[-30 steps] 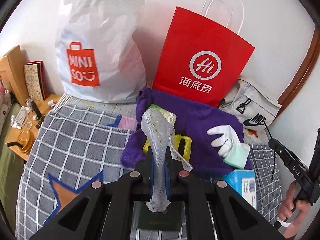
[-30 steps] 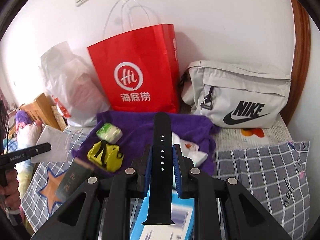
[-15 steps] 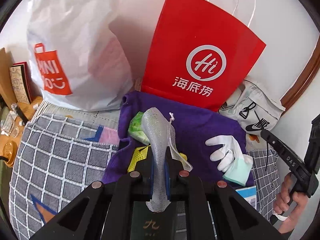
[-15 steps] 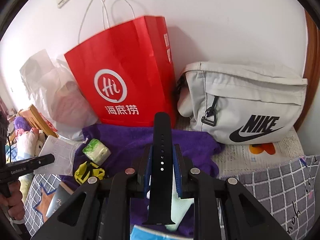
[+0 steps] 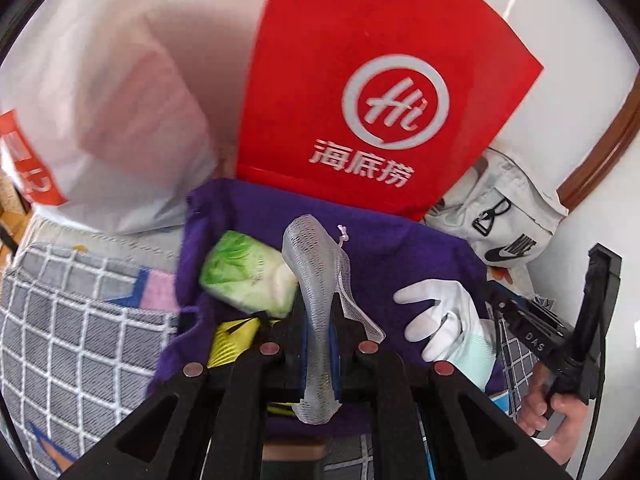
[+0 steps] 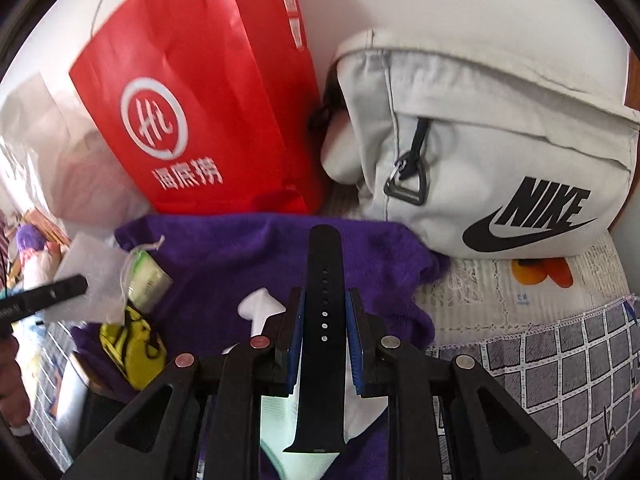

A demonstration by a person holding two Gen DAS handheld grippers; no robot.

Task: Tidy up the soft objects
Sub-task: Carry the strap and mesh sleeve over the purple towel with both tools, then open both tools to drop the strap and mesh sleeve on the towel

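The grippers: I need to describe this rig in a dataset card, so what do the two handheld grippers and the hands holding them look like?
Both the left gripper and right gripper are matte black, with angular triangular cut-outs, round copper-coloured rivets and blue finger pads. Seen from the left wrist, the right one bears white lettering "DAS" and a thin black cable. The right hand is bare, no sleeve visible.

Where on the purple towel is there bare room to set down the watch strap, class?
Bare towel lies between the red bag, the Nike bag and the white glove. Its left edge is crowded: tissue pack, yellow pouch.
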